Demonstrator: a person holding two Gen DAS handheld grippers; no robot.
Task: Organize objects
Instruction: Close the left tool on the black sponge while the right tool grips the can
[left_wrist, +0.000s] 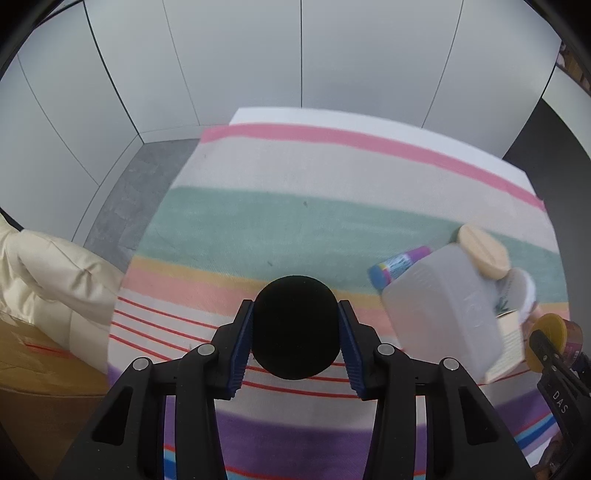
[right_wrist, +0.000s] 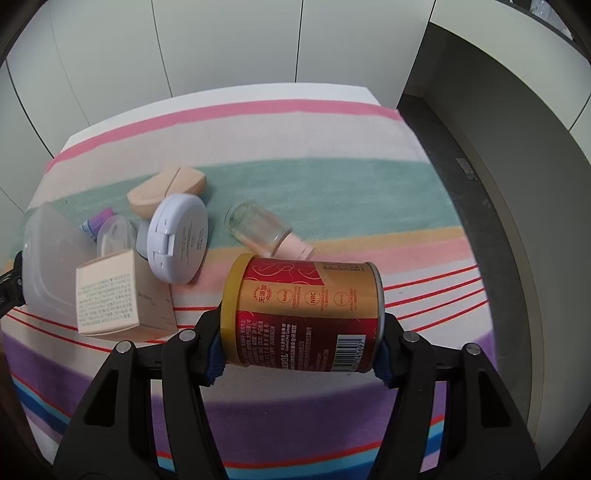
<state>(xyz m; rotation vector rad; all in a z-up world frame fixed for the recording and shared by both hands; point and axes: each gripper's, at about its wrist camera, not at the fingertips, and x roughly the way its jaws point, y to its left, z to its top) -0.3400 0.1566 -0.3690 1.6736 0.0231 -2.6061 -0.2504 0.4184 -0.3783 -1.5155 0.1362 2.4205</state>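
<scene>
Can (right_wrist: 301, 314) in red and gold lies on its side between the right gripper's (right_wrist: 299, 360) blue pads, clamped end to end, yellow lid to the left, above the striped cloth (right_wrist: 332, 177). Left gripper (left_wrist: 295, 345) grips a black ball (left_wrist: 295, 326), its pads pressed on both sides. Beyond the can, a glass bottle (right_wrist: 258, 232) with a pink cap lies tipped over on the cloth. To the left sits a cluster: a white compact (right_wrist: 177, 238) standing on edge, two beige sponges (right_wrist: 166, 188) behind it, a beige box (right_wrist: 118, 295) nearer, and a frosted tub (right_wrist: 48, 258) at the far left with a purple tube (right_wrist: 98, 221) poking out behind it. Pale wall panels (right_wrist: 221, 40) close the far side
</scene>
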